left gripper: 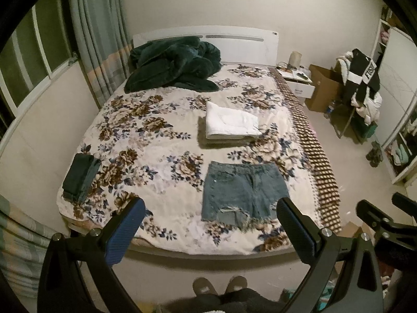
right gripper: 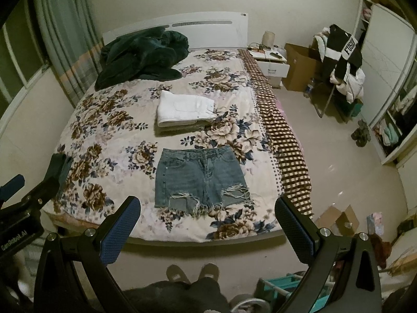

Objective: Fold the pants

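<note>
Blue denim shorts (left gripper: 242,190) with frayed hems lie flat and spread on the floral bedspread (left gripper: 156,140), near the foot of the bed; they also show in the right wrist view (right gripper: 200,177). My left gripper (left gripper: 211,216) is open and empty, held above the foot of the bed, short of the shorts. My right gripper (right gripper: 208,214) is open and empty, at the same distance from the shorts' hems. The right gripper also shows at the right edge of the left wrist view (left gripper: 385,216).
A folded white and olive stack (left gripper: 229,125) lies mid-bed. Folded dark green pants (left gripper: 80,177) lie at the left edge. A dark green blanket (left gripper: 172,65) is heaped by the headboard. A nightstand (left gripper: 297,78), cardboard box (left gripper: 325,88) and clothes-laden chair (left gripper: 362,88) stand right.
</note>
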